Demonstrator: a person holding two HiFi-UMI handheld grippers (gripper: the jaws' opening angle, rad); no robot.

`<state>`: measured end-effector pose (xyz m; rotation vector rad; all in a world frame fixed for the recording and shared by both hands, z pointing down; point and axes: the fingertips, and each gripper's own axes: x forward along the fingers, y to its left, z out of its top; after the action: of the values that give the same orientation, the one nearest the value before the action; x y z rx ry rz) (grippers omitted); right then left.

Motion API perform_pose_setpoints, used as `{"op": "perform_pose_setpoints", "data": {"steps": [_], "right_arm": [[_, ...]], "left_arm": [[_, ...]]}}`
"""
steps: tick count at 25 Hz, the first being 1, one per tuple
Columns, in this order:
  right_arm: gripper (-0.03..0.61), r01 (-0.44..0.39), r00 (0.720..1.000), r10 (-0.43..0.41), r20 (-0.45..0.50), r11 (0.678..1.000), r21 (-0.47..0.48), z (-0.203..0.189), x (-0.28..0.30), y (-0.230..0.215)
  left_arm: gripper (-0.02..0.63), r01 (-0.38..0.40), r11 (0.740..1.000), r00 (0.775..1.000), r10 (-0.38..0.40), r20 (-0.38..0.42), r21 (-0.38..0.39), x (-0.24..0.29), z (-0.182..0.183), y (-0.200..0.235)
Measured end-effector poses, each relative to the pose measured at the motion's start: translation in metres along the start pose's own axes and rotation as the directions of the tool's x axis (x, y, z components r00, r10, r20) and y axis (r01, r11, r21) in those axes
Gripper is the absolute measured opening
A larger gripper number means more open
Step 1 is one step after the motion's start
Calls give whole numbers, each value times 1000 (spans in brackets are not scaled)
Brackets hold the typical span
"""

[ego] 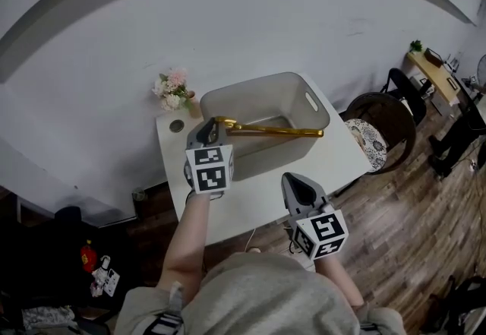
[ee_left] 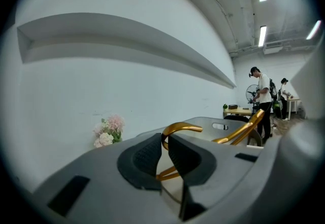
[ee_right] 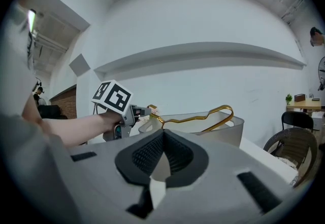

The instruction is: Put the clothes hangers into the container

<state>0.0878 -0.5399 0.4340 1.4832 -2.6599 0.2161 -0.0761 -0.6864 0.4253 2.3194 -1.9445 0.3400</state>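
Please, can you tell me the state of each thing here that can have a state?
container: upright, open at the top.
gold hanger: held across the container's opening, above its rim, not yet let go.
left gripper: shut on the gold hanger near its hook.
right gripper: shut, nothing between its fingers.

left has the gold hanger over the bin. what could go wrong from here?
1. The left gripper grips the gold hanger only near its hook end, so the long body may swing or slip in the jaws.
2. The hanger's far tip sits about at the right rim of the container; released now, it may catch there instead of dropping in.
3. The flowers stand close to the left gripper; a wide move could knock them.
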Motion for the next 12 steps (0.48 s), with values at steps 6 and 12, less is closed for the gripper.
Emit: {"op": "perform_pose_setpoints", "data": {"steps": [6,12], "right_arm": [[-2,-21,1000,21,-5,1000,3,-4,0,10],[-2,-34,999,34,-9,999,4,-7,-1,19]], "left_arm": [[38,-4,1000,999,3,-35,-3,-9,-25,1],[38,-1,1000,997,1,-73,-10,-20,-47,0]]}}
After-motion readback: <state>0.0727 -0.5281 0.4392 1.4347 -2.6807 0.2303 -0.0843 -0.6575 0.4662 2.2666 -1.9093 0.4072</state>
